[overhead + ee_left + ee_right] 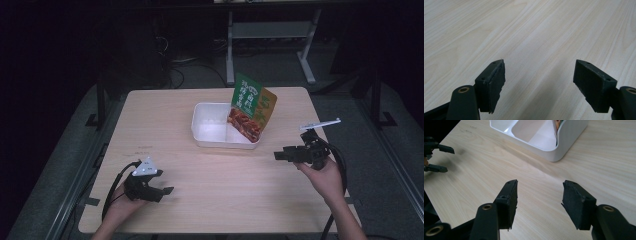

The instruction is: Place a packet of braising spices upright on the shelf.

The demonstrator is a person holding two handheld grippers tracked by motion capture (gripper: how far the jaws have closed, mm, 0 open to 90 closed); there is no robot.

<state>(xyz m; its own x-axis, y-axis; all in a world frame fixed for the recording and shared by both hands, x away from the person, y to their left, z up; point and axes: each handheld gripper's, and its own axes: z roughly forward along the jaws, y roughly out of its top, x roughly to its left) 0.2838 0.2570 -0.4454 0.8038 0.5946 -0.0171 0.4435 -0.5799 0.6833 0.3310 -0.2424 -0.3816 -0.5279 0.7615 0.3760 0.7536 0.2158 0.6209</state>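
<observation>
The person's right hand point(322, 172) comes in from the bottom right of the high view, forearm angled up and inward, and holds the right gripper point(281, 156) roughly level above the table point(165, 125), with its jaws pointing left across the wood toward the middle. In the right gripper view those two black jaws stand well apart with only bare wood between them, so the claw is open and holds nothing; its pads point(511, 200) touch nothing. Ahead of them lies the white tray point(564, 142), a two-part container near the middle of the table; in the high view the tray point(200, 130) has a green and orange food pouch point(252, 107) standing tilted in its right compartment, leaning over the far right rim. The tray is near the right gripper but apart from it. The left hand point(122, 200) rests low at the near left edge, with the left gripper point(167, 190) pointing right, well apart from the tray. Its jaws are spread wide over bare wood, empty.
</observation>
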